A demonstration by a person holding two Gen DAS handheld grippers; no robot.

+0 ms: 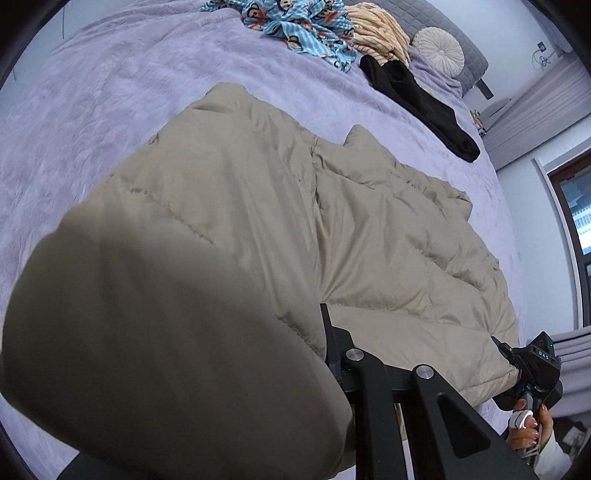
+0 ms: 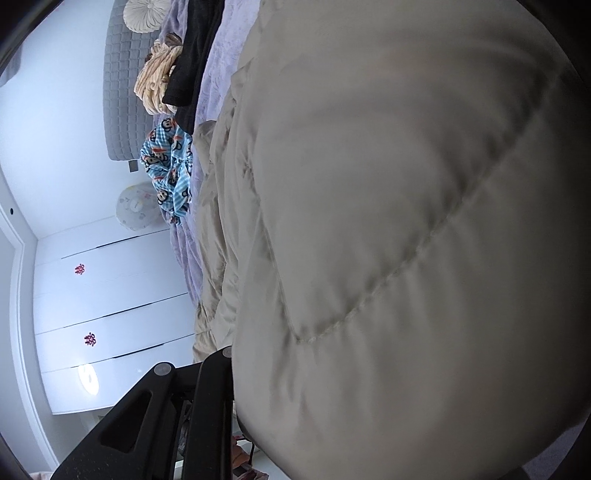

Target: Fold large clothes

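The beige quilted coat (image 1: 369,229) lies spread on the purple bed (image 1: 110,110), its near edge pinched in both narrowly closed grippers. Only the left wrist view shows the right gripper (image 1: 508,356) at 4 o'clock, clamped on the hem. The right wrist view adds white wardrobe doors (image 2: 110,295) at 8 o'clock, while the left gripper (image 1: 325,332) has its tip buried in fabric.

bed (image 1: 110,110) | lilac cover | on it: beige coat (image 1: 369,229), black garment (image 1: 417,107), monkey-print cloth (image 1: 306,26)

Lifted beige padded coat (image 1: 229,229) blocking both tools' forward view, bare purple bedspread (image 1: 110,92) beyond, clothes pile (image 1: 314,29) by headboard
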